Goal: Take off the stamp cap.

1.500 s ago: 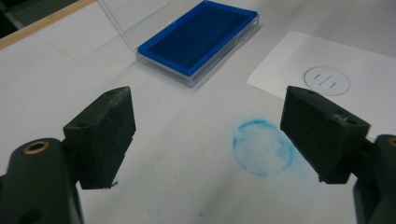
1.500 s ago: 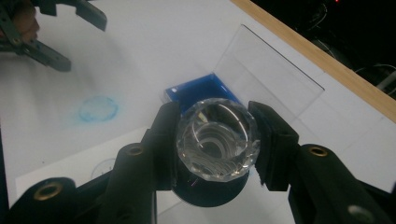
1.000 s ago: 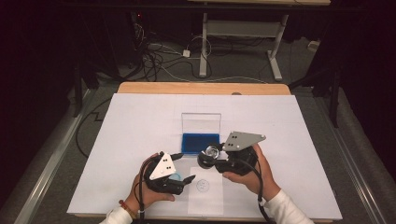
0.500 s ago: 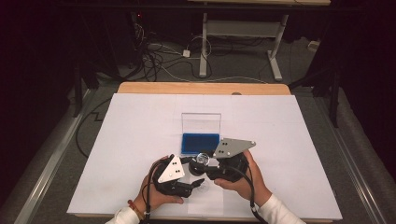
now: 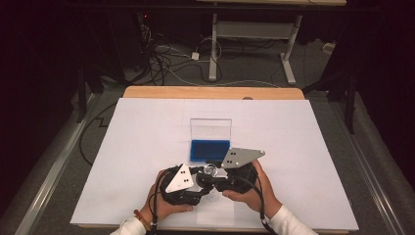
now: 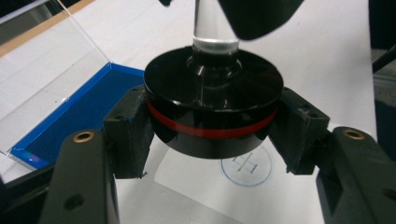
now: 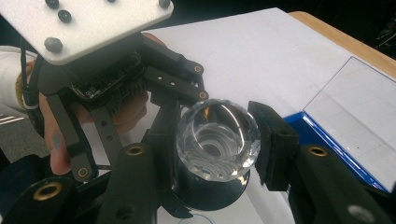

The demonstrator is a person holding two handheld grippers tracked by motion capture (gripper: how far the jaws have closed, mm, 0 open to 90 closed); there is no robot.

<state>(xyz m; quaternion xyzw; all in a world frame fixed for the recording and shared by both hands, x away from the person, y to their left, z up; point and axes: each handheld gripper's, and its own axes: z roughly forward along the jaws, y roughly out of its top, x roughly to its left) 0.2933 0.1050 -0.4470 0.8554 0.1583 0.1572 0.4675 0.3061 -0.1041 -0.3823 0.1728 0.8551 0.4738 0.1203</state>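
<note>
Stamp, a black round-based thing with a red band and a clear faceted knob on a clear stem, hangs just above the white tabletop at the person's near edge, caught between both tools. The left tool has just been closing its jaws, and in the left gripper view its pads now press against the black base from either side, at the red band. The right tool is clamped on the crystal knob at the top; in the right gripper view a pad sits tight against the facets. So one tool has the handle, the other has the base.

Beneath the base, on a paper sheet lying on the tabletop, sits a blue printed circle mark, partly hidden under the stamp.

Just beyond the hands lies an open case with a blue tray and a clear lid standing up behind it. Past the far edge of the tabletop I see cables on the floor and the legs of another desk.

To my eye this is the handover or two-handed step: the stamp seems off the paper and steadied at both ends. The next move likely calls for one tool to let go cleanly, or for both to travel together toward the blue tray, keeping the base level so it does not twist out of the pads.
</note>
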